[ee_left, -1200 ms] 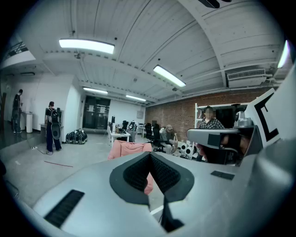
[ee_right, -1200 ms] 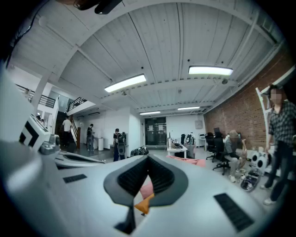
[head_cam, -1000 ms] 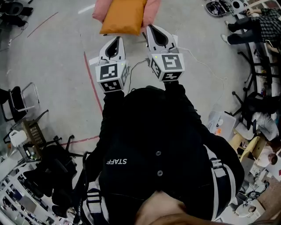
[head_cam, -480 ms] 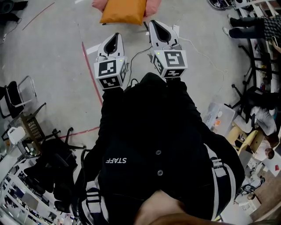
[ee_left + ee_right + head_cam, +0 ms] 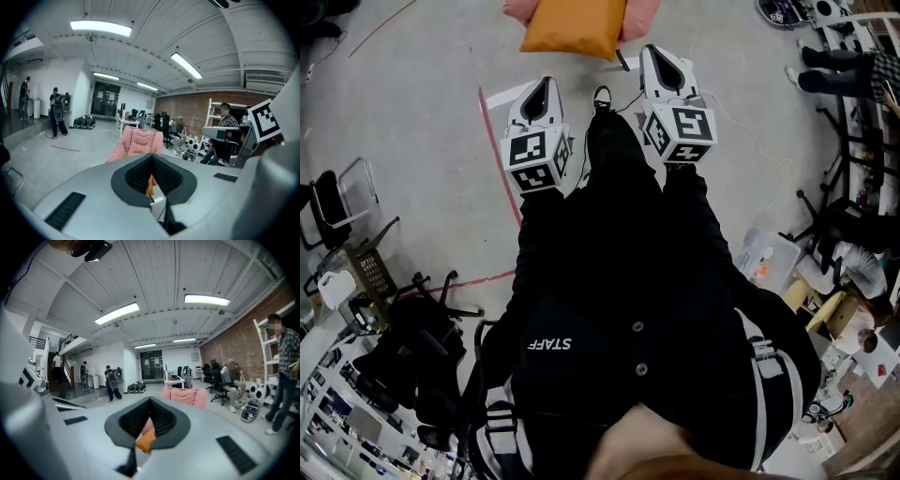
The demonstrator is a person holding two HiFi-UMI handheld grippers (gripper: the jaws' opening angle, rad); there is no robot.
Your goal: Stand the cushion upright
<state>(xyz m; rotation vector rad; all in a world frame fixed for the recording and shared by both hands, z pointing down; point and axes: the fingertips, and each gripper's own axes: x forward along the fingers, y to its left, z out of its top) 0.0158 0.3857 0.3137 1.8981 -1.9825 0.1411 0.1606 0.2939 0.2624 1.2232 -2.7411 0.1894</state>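
Ahead on the pink chair, the orange cushion lies flat, apart from the left gripper and right gripper, both empty with jaws together. Best to spread them, pinch opposite edges, then tip it against the backrest.

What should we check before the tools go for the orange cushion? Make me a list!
1. Left tool open to grab: not ok, it is shut, with nothing held.
2. Right tool open to grab: not ok, it is shut too, and empty.
3. Tools pointing at the orange cushion: ok, it shows ahead in both gripper views.
4. Tools touching the cushion: not ok, both stop short of it.
5. Cushion already upright: cannot tell; it sits against the pink seat.
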